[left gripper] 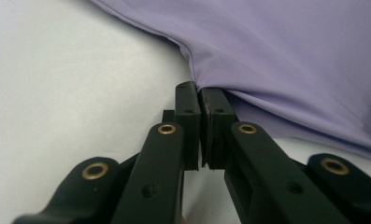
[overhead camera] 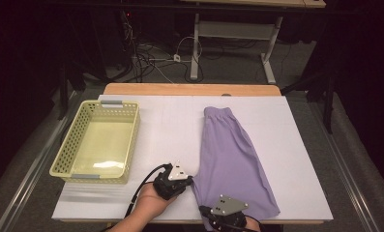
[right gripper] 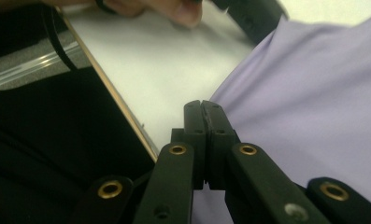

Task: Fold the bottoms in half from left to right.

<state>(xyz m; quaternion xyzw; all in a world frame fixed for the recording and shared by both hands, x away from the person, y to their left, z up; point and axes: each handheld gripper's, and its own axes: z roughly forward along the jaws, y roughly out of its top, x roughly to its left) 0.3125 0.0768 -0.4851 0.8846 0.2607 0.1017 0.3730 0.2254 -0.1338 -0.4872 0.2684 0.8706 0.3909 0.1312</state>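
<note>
A: We are looking at the left gripper (overhead camera: 189, 180) first. Its jaws are pressing tight together, and in the left gripper view they are pinching the left edge of the lilac garment (left gripper: 286, 51) right at its hem.

B: We are seeing the same clench on the right gripper (right gripper: 203, 106); in the right gripper view its jaws are meeting over the garment's near corner, just beside the table's (overhead camera: 170, 125) near edge. Whether cloth is actually sitting between those pads, we are not managing to tell.

A: The garment is lying flat on the white table, right of centre, running from far to near. The yellow basket (overhead camera: 66, 155) is sitting well apart at the left.

B: In the high view we are losing the right hand at the bottom edge, and its grey plate is covering the jaws.
</note>
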